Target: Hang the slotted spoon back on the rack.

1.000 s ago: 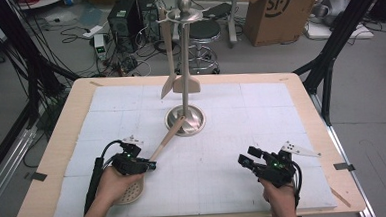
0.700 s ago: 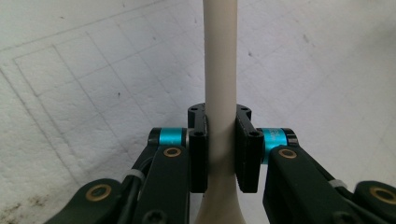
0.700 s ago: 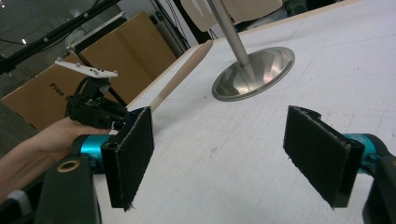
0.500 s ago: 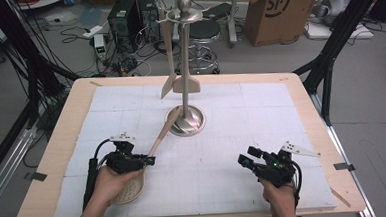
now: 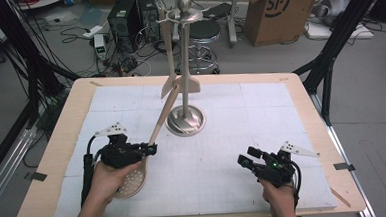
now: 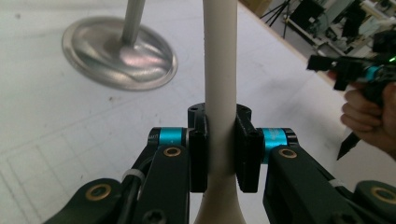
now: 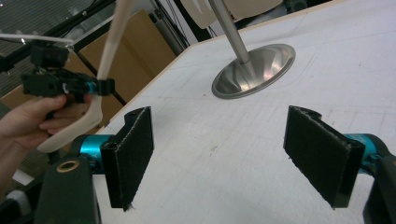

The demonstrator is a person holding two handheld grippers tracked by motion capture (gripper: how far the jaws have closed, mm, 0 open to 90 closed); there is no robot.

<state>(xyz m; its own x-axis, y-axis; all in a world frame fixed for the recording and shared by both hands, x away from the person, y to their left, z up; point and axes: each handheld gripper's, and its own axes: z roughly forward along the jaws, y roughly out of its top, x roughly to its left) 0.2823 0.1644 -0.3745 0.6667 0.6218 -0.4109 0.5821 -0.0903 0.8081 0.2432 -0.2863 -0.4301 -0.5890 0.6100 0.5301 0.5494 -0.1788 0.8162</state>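
**Q:** Wooden table (image 5: 45,196), white gridded mat (image 5: 261,120): which items stand farther back?

**A:** Cardboard box (image 5: 276,9) printed "SF"; steel stand (image 5: 185,120) with two hanging utensils.

**Q:** And the slotted wooden spatula (image 5: 154,133)?

**A:** Lifted at left, handle tilted toward the stand, clamped by the left gripper (image 5: 150,149).

**Q:** The right gripper (image 5: 243,158)?

**A:** Jaws wide apart, nothing between them, above the mat.
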